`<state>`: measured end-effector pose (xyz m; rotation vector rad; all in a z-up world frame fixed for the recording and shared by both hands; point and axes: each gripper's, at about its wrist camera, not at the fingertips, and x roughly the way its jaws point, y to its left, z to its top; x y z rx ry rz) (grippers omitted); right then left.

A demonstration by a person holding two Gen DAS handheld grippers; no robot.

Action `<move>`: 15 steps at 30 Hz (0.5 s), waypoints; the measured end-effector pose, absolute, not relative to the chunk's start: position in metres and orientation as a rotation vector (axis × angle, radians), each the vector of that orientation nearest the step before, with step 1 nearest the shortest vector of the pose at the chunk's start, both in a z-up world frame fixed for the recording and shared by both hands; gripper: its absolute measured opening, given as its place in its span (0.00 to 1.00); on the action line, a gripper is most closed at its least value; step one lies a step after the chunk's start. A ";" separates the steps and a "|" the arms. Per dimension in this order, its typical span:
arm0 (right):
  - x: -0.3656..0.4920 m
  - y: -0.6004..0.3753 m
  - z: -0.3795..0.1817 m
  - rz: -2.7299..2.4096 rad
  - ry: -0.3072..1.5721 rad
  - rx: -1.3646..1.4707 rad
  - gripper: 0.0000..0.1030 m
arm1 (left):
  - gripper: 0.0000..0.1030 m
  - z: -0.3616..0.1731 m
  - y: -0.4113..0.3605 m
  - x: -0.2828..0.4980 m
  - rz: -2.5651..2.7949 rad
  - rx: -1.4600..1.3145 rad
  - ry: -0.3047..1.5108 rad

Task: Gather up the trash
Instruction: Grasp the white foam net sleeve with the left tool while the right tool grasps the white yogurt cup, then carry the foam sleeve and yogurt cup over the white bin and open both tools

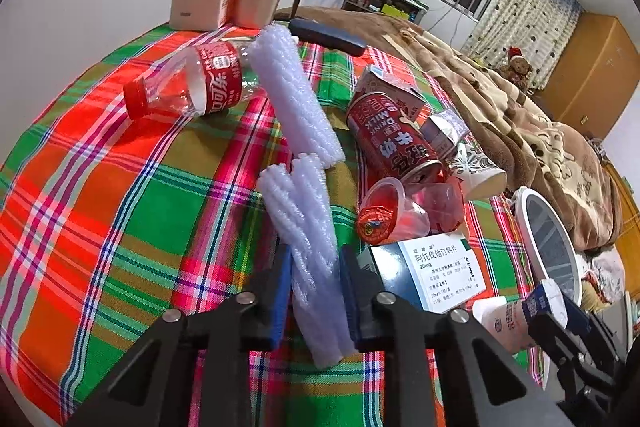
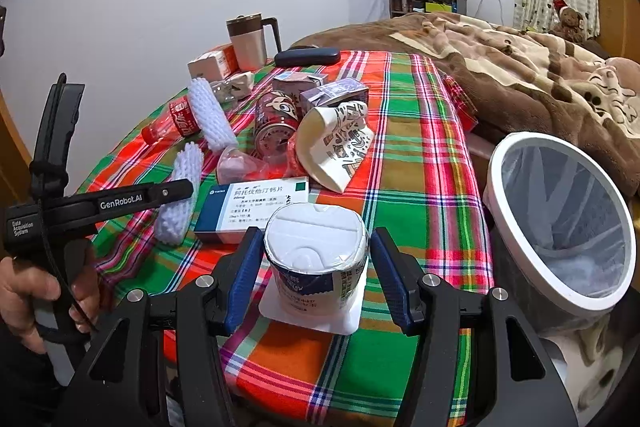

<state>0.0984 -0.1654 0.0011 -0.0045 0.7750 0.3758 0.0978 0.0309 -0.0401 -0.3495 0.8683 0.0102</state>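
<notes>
Left gripper (image 1: 315,301): fingers nearly closed, pinching a foam sleeve (image 1: 308,247) that lies on the table (image 1: 120,195)
Middle, uncollected: bottle (image 1: 188,83); can (image 1: 390,139); paper cup (image 2: 336,147); pill box (image 2: 256,205)
Right gripper (image 2: 316,275): fingers half open, flanking a yogurt cup (image 2: 316,251); contact unclear
Bin (image 2: 560,223): beside the table; looks nearly empty; most work remains
</notes>
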 end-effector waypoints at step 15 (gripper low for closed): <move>0.103 -0.195 0.016 0.305 0.705 0.032 0.55 | 0.20 0.002 0.021 0.087 -0.043 -0.267 0.772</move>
